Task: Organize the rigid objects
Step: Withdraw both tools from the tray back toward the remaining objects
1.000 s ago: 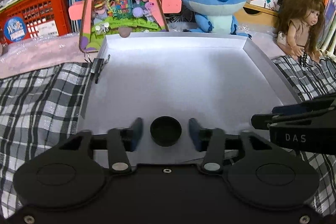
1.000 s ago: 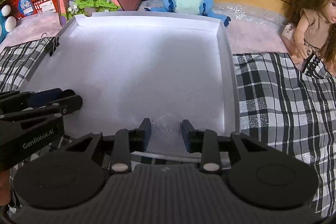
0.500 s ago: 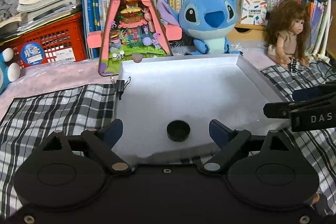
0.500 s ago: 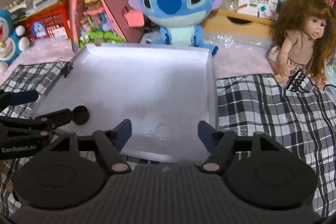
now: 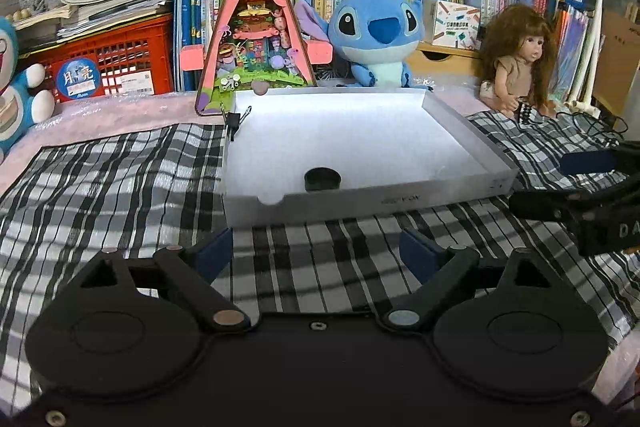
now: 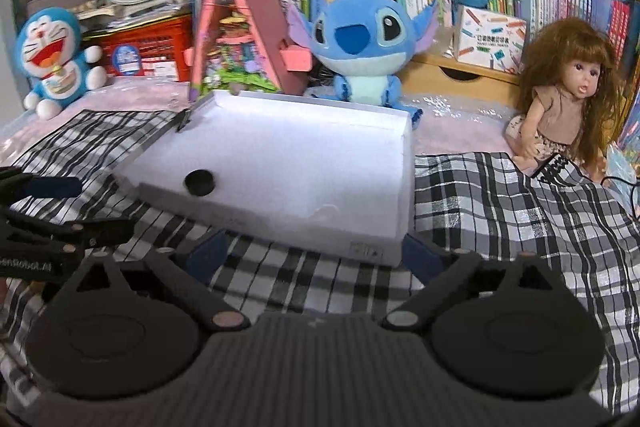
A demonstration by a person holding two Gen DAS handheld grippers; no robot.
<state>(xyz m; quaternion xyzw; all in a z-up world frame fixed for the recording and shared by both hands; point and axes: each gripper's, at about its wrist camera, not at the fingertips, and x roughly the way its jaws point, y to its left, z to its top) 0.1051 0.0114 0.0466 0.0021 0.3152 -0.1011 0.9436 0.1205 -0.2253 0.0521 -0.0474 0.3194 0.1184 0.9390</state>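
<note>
A shallow white tray (image 5: 360,201) (image 6: 280,223) lies on the checked cloth. A small black round cap (image 5: 322,179) (image 6: 199,182) rests inside it near the front wall. A faint clear round piece (image 6: 322,213) shows inside the tray's front right part. My left gripper (image 5: 316,253) is open over the cloth in front of the tray, with nothing between its fingers. My right gripper (image 6: 314,255) hangs before the tray's right front corner, its jaws opening and empty. Each gripper appears at the edge of the other's view: the right gripper (image 5: 580,195), the left gripper (image 6: 60,227).
Behind the tray stand a pink triangular toy house (image 5: 256,35), a blue plush (image 5: 380,31) and a long-haired doll (image 5: 516,63). A binder clip (image 5: 234,121) grips the tray's far left corner. A red crate (image 5: 108,63) and bookshelves fill the back.
Both grippers opened wide and drew back out of the tray over the cloth. The black cap and the clear piece stayed in the tray.
</note>
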